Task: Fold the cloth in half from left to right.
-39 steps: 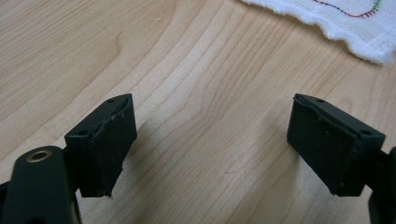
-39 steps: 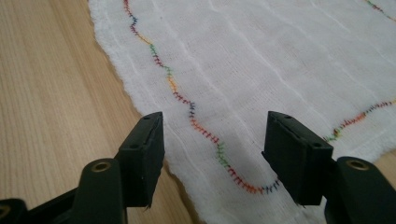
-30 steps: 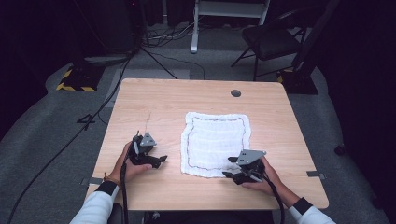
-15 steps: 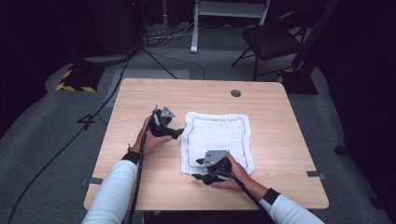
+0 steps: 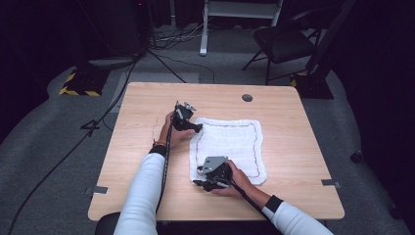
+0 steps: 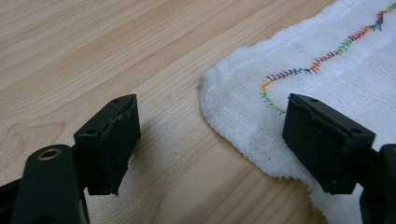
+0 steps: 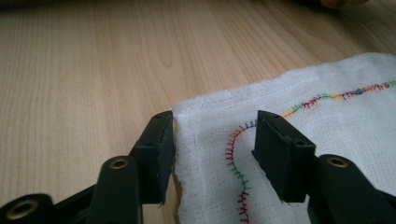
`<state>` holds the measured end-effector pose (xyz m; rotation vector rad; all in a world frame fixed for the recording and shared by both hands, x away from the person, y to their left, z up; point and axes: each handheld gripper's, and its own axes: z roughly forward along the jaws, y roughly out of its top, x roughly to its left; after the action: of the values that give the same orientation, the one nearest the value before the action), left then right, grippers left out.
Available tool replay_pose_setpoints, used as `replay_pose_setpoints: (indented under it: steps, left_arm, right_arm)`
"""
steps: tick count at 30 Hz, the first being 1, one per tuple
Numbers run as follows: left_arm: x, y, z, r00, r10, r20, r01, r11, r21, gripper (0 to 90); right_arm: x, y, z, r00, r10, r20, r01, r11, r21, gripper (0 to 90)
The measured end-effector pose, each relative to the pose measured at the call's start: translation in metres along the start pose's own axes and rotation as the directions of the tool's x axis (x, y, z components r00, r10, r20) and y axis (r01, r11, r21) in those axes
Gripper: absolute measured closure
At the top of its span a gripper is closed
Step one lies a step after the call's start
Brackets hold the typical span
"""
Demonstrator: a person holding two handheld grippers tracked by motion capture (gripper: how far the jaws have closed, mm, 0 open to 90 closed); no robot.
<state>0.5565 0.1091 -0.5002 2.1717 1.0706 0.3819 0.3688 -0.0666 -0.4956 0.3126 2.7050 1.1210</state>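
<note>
A white cloth (image 5: 227, 147) with a coloured stitched border lies flat in the middle of the wooden table (image 5: 142, 161). My left gripper (image 5: 199, 129) is at the cloth's far left corner. In the left gripper view its jaws stand wide open (image 6: 210, 105) on either side of that corner of the cloth (image 6: 336, 65), not pressing it. My right gripper (image 5: 197, 183) is at the near left corner. Its jaws (image 7: 215, 121) have just been closing, with the corner of the cloth (image 7: 308, 154) lying flat between them and a gap still showing.
A round cable hole (image 5: 247, 98) sits near the table's far edge. Bare wood stretches left of the cloth and along the right side. Beyond the table stand a dark chair (image 5: 284, 44) and a white stand, and cables run across the grey floor.
The left hand has travelled forward and right, from the table's near left to the cloth's far left corner. The right hand has slid left along the near edge to the near left corner.
</note>
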Motion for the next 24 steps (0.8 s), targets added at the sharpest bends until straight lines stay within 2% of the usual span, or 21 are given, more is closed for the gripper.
replay_pose_setpoints:
  steps: [3,6,9,11,14,16,18,20,24]
  left_arm:
    - [0.002,-0.002,-0.001,0.9999,0.010,0.012,-0.010,0.9999,-0.005,19.1]
    - [0.001,-0.001,-0.004,0.9992,0.025,0.031,-0.025,0.9997,0.000,29.3]
    - [0.000,0.001,-0.006,0.9973,0.048,0.056,-0.048,0.9988,0.010,45.2]
    - [0.000,0.000,-0.007,0.9968,0.041,0.069,-0.041,0.9992,-0.001,64.9]
    - [0.002,-0.002,-0.008,0.9952,0.033,0.092,-0.032,0.9994,-0.012,79.9]
    - [0.002,-0.003,-0.009,0.9954,0.034,0.089,-0.033,0.9993,-0.015,83.5]
    - [0.002,-0.004,-0.012,0.9955,0.051,0.080,-0.051,0.9987,-0.003,84.7]
    - [0.003,-0.006,-0.017,0.9960,0.075,0.049,-0.075,0.9971,0.007,86.0]
    - [0.008,-0.012,-0.029,0.9961,0.078,0.042,-0.078,0.9969,0.007,86.7]
  right_arm:
    - [-0.003,0.002,0.002,0.9994,0.031,-0.014,-0.031,0.999,0.011,58.4]
    - [-0.007,0.005,0.004,0.9973,0.073,-0.006,-0.073,0.997,0.023,66.3]
    - [-0.008,0.007,0.005,0.9965,0.081,0.020,-0.082,0.996,0.032,74.8]
    - [-0.007,0.007,0.004,0.9964,0.074,0.041,-0.075,0.997,0.032,81.0]
    - [-0.006,0.007,0.004,0.9966,0.060,0.057,-0.062,0.997,0.037,84.4]
    - [-0.004,0.008,0.003,0.9969,0.043,0.065,-0.046,0.998,0.044,84.8]
    - [-0.002,0.008,0.003,0.9971,0.038,0.065,-0.041,0.998,0.042,84.9]
    - [0.000,0.009,0.003,0.9977,0.021,0.065,-0.024,0.999,0.040,84.8]
    - [0.006,0.016,0.002,0.9983,-0.003,0.058,0.002,1.000,0.023,85.0]
